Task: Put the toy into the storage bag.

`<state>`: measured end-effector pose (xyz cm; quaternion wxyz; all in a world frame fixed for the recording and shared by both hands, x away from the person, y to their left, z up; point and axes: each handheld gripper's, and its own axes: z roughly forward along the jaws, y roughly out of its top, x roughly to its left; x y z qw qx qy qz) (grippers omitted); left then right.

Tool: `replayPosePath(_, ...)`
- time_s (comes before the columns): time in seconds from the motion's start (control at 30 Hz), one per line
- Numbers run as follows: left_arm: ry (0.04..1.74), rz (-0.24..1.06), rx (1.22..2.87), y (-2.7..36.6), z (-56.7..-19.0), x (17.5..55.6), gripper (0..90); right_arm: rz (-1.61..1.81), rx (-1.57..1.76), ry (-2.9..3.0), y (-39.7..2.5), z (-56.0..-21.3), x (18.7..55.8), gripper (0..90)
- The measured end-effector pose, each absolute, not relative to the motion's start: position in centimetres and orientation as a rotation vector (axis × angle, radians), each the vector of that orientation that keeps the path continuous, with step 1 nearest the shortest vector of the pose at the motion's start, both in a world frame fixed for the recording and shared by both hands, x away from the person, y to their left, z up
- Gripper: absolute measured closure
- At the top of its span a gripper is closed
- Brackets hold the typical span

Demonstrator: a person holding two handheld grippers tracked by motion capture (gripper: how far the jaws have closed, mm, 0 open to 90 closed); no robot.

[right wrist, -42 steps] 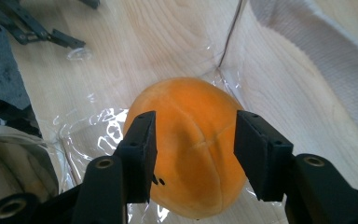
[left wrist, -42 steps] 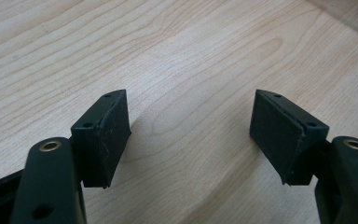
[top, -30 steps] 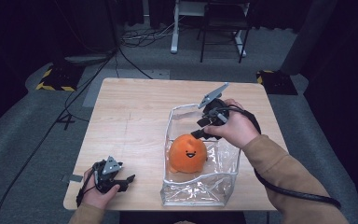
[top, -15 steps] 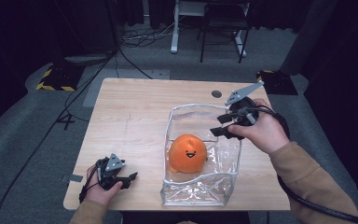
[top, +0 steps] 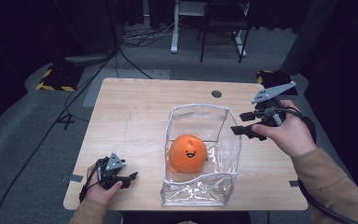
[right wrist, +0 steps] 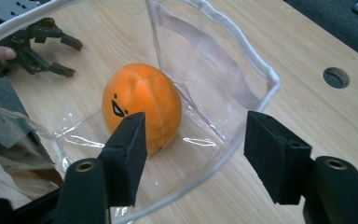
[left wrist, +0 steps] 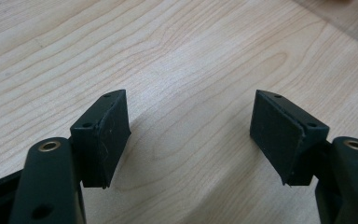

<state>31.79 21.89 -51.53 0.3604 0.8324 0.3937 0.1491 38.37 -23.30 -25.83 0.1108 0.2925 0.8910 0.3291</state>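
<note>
Toy (top: 188,153), orange and round with a drawn face, sits inside my clear pouch (top: 200,196) mid-counter, its face turned toward the near edge; it has no clear long axis. Pouch runs long from near edge to far, mouth open upward. My right tongs (top: 242,123) hang released just beside its right rim. My left tongs (top: 131,179) rest released near the counter's (top: 135,112) front-left corner, bare wood between.

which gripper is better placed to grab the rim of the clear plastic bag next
Right. The right gripper hangs open just beside the clear plastic bag's white-edged rim, facing the orange plush ball inside. The left gripper sits open at the table's near-left corner.
</note>
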Motion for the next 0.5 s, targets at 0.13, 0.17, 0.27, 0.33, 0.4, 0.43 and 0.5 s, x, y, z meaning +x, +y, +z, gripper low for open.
replayPosePath(0.13,1.006,0.389,2.156,21.9,-51.5,32.0,28.7,0.985,0.883,2.588,-24.9,-25.9,38.1,35.8)
replayPosePath(0.17,1.008,0.386,2.155,21.9,-51.5,32.0,28.6,0.989,0.894,2.579,-25.3,-25.9,38.1,35.1)
replayPosePath(0.27,1.009,0.385,2.155,21.9,-51.5,32.0,28.6,0.987,0.921,2.561,-26.6,-26.3,38.0,33.2)
replayPosePath(0.33,1.009,0.387,2.154,21.9,-51.5,32.0,28.6,0.981,0.943,2.559,-27.4,-26.7,38.1,32.3)
replayPosePath(0.4,1.009,0.388,2.154,21.9,-51.5,32.0,28.5,0.975,0.965,2.55,-28.1,-27.2,38.3,31.0)
replayPosePath(0.43,1.008,0.389,2.154,21.9,-51.5,32.0,28.5,0.97,0.972,2.546,-28.4,-27.4,38.3,30.7)
replayPosePath(0.5,1.005,0.392,2.157,21.9,-51.5,32.0,28.5,0.956,0.997,2.541,-29.1,-28.0,38.5,29.9)
